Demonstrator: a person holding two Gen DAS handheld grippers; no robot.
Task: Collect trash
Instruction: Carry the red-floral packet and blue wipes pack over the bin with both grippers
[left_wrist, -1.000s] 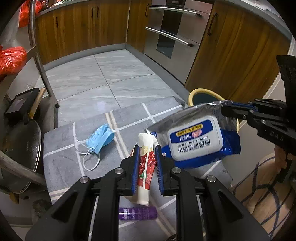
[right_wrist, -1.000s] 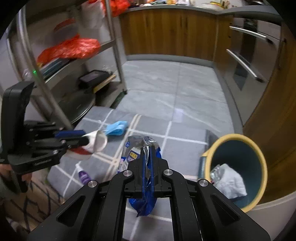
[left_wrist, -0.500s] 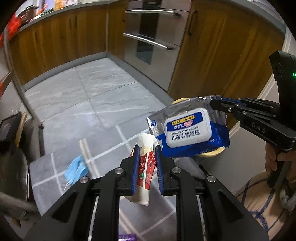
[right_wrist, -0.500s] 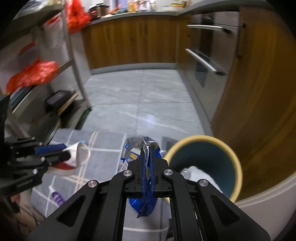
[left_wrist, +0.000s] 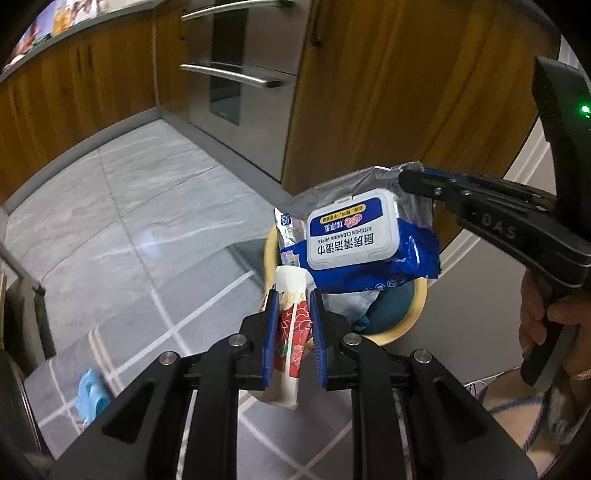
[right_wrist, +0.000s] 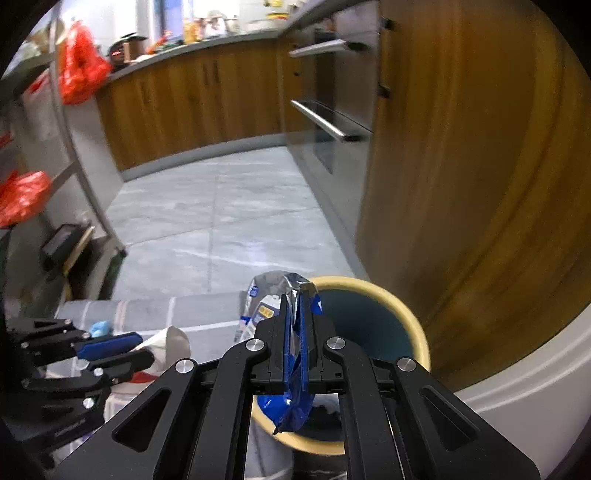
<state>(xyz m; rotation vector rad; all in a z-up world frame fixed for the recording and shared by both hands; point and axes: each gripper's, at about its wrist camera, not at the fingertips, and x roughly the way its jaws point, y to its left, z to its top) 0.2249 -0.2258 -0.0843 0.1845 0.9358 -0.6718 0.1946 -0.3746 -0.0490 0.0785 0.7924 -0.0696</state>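
My left gripper is shut on a crushed paper cup with a red flower print, held just over the near rim of a yellow-rimmed, teal-lined bin. My right gripper is shut on the foil edge of a blue wet-wipes pack, which hangs above the bin. In the left wrist view the wipes pack hangs from the right gripper over the bin, which holds crumpled white trash. From the right wrist, the left gripper and the cup show at lower left.
A blue face mask lies on the grey checked mat. Wooden cabinets and a steel oven stand close behind the bin. A metal shelf rack with red bags stands at left. A hand grips the right tool.
Both grippers have swung from over the mat toward the bin, carrying the cup and the wipes pack. The bin now lies under both loads; the mask has slid to the lower left.
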